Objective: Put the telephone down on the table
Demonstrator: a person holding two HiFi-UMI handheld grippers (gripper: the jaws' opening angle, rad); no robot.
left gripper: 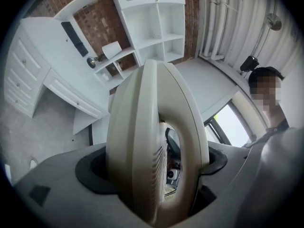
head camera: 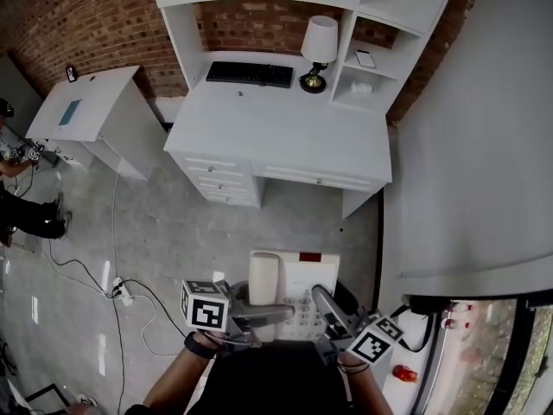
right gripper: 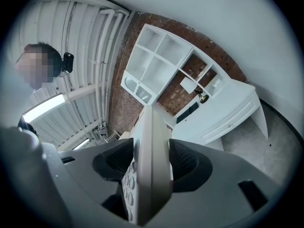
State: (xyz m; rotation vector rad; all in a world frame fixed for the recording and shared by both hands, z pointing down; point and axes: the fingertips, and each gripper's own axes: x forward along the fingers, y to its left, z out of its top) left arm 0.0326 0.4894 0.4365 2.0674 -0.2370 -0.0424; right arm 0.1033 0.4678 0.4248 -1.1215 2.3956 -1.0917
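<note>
1. My left gripper (head camera: 278, 311) pinches the telephone (head camera: 289, 288) on the handset side. In the left gripper view, the cream handset (left gripper: 142, 141) stands on edge between my two dark pads (left gripper: 92, 175), and both press on it.
2. My right gripper (head camera: 325, 306) pinches the other side of the telephone. In the right gripper view, the thin edge of the base (right gripper: 151, 160) is wedged between the ribbed pads (right gripper: 190, 165), with rows of round keys (right gripper: 129, 186) facing the left-hand pad.
3. Neither pair of fingers is spread free or pressed together empty. Each pair stands as wide as the part of the telephone it clamps.
4. Both grippers point level, and their marker cubes sit close to my body at the bottom of the head view.
5. I hold the telephone in the air between the two grippers, with its face up and the handset lying along its left side. It is over the grey floor (head camera: 173, 232).
6. The telephone touches no furniture. The white table with drawers (head camera: 285, 132) is ahead of me and well apart from it.
7. On that table, a black keyboard (head camera: 250, 73) lies at the back, and a lamp (head camera: 317, 50) with a white shade stands just beside it. White shelves rise behind them against a brick wall (head camera: 86, 15).
8. A smaller white table (head camera: 86, 106) stands to the left.
9. A white power strip (head camera: 121, 290) lies on the floor near my left gripper, with cables trailing from it.
</note>
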